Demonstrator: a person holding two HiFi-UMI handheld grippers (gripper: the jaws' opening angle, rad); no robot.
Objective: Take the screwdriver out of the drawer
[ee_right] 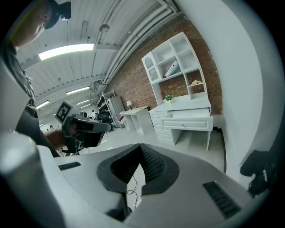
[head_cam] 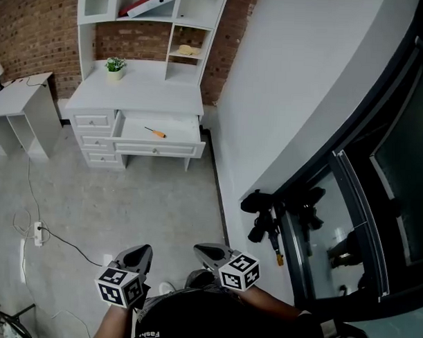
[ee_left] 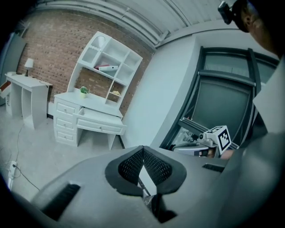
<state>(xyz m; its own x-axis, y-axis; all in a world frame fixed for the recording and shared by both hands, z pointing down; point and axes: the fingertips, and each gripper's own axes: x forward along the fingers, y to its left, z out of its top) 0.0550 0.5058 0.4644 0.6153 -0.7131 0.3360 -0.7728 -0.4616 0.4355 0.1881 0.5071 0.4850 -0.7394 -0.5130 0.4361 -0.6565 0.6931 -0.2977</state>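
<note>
- Nearest the head camera, the left gripper [head_cam: 138,255] and the right gripper [head_cam: 210,253] are held low and close to the body, side by side; both point forward across the floor [head_cam: 127,203].
- Each gripper's own view shows its jaws pressed together at the tips; nothing is held between them.
- At the far side of the floor, the drawer [head_cam: 157,148] is seen pulled out of the white desk [head_cam: 141,93] – it is the wide top drawer, to the right of the stack of small drawers.
- On the drawer bottom the screwdriver [head_cam: 155,133] lies flat and alone; its long axis runs roughly left to right, parallel to the drawer front with a slight tilt; the orange handle appears to be at the right end.
- Relation governing the approach – the screwdriver is well apart from both grippers, straight ahead; it lines up more closely with the left gripper, which is judged slightly the nearer.
- From both gripper views only the drawer front can be seen; the screwdriver is hidden below the rim.
- Before any grasp, the gap would have to be closed and the jaws opened across the shaft, not along it.
</note>
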